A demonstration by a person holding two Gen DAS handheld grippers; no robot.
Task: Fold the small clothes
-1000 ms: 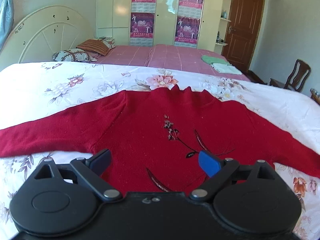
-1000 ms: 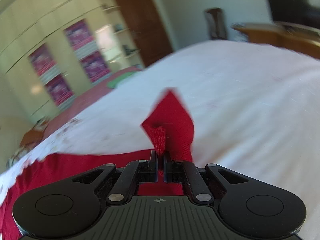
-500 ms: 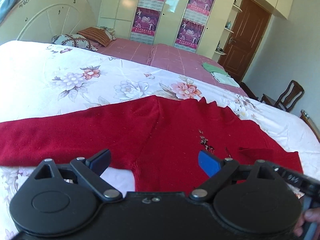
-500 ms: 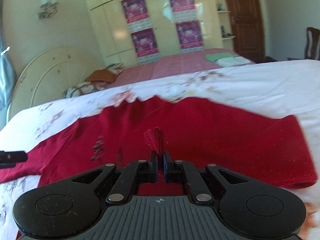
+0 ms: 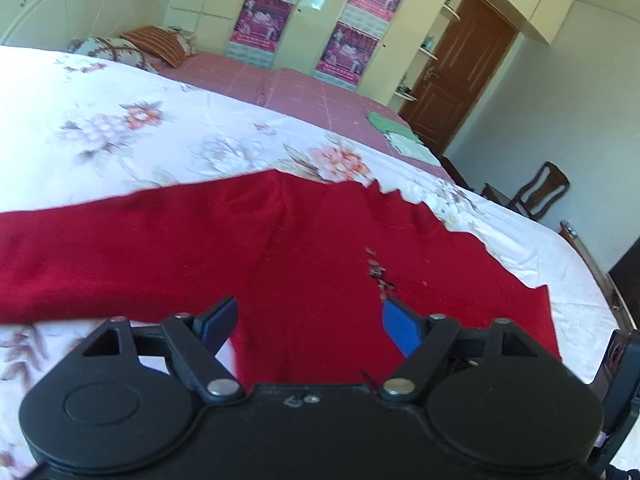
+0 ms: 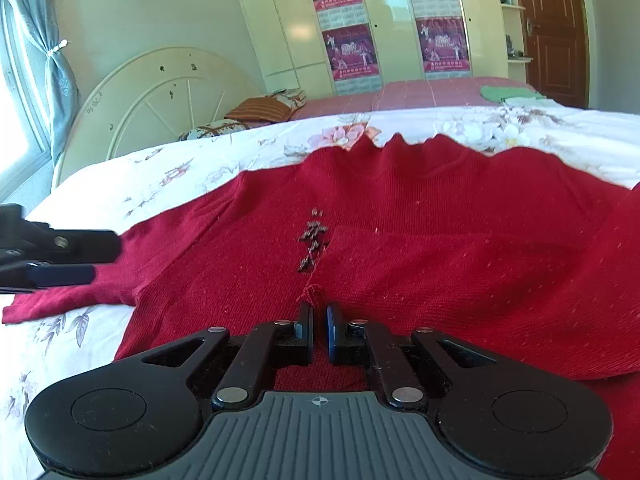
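Note:
A red knit sweater (image 5: 320, 248) with dark embroidery (image 6: 312, 240) lies flat on the floral sheet (image 5: 120, 132). Its left sleeve (image 5: 100, 248) stretches out to the left. The right sleeve (image 6: 460, 256) is folded across the chest. My right gripper (image 6: 319, 314) is shut on that sleeve's cuff (image 6: 314, 294), low over the middle of the body. My left gripper (image 5: 308, 322) hovers over the sweater's side below the left armpit. Its jaws are closing, with red knit under the gap and no pad pressing on it. In the right wrist view the left gripper (image 6: 94, 260) shows over the left sleeve.
The bed's white headboard (image 6: 160, 96) and pillows (image 5: 132, 48) lie at the far left. A second, pink-covered bed (image 5: 312, 92) holds folded green clothes (image 5: 396, 132). Beyond it are a wardrobe with posters (image 5: 352, 52), a brown door (image 5: 456, 76) and a wooden chair (image 5: 540, 188).
My right gripper carried the cuff from the right side over the chest and lowered it to the middle. My left gripper moved left toward the armpit, and its jaws narrowed.

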